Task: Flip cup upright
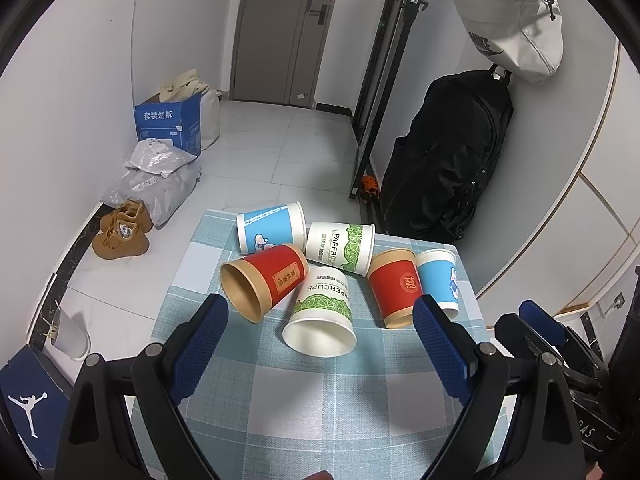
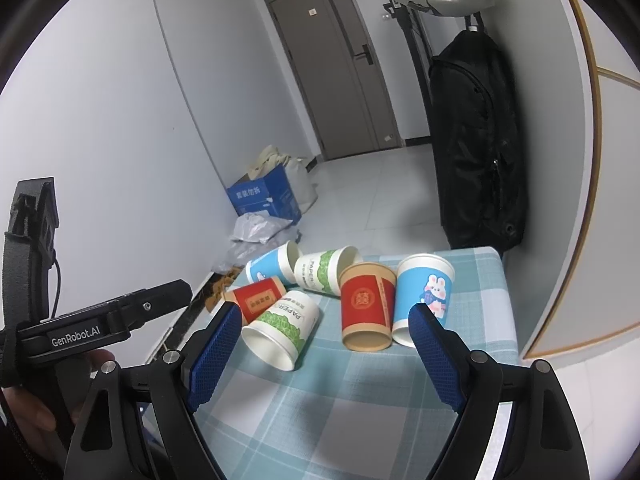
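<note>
Several paper cups lie on a small table with a blue checked cloth [image 1: 260,392]. On their sides are a red cup [image 1: 264,280], a green-leaf white cup [image 1: 322,312], a second green-leaf cup [image 1: 340,246] and a blue cup [image 1: 272,226]. A red cup [image 1: 394,286] and a blue rabbit cup [image 1: 438,280] stand upside down. My left gripper [image 1: 320,320] is open, empty, just short of the near green-leaf cup. My right gripper [image 2: 324,324] is open and empty, near the upside-down red cup [image 2: 366,306] and the blue rabbit cup [image 2: 424,298].
A black bag [image 1: 444,160] hangs right behind the table, a grey bag [image 1: 508,16] above it. On the floor to the left are brown shoes [image 1: 122,230], plastic bags [image 1: 156,176] and a blue box [image 1: 168,124]. The left gripper's body [image 2: 100,320] shows in the right wrist view.
</note>
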### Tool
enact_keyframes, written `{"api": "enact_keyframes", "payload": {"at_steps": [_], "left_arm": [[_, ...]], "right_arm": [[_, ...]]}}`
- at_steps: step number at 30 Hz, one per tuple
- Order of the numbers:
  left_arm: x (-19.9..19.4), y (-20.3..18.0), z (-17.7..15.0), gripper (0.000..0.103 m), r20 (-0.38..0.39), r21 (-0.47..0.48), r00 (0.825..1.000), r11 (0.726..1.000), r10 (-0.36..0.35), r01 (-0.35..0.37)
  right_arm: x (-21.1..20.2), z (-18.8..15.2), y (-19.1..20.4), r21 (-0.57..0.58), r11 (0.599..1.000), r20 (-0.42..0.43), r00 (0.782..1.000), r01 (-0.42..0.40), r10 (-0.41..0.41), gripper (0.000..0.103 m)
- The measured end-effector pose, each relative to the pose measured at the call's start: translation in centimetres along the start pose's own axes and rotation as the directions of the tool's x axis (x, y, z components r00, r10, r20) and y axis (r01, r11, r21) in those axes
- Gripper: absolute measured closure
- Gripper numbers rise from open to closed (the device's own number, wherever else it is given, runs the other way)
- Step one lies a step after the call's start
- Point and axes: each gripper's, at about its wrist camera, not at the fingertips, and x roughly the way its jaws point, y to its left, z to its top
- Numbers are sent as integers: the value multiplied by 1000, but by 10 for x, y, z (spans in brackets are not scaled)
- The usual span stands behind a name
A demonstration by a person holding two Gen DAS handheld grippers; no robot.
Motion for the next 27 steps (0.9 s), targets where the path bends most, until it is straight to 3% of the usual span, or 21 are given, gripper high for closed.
{"api": "enact_keyframes", "payload": {"at_steps": [27], "left_arm": [[-3, -5, 0, 12, 19, 19, 1000, 1000, 1, -1]], "right_arm": [[3, -3, 1, 3, 1000, -17, 1000, -6, 6, 17]]}}
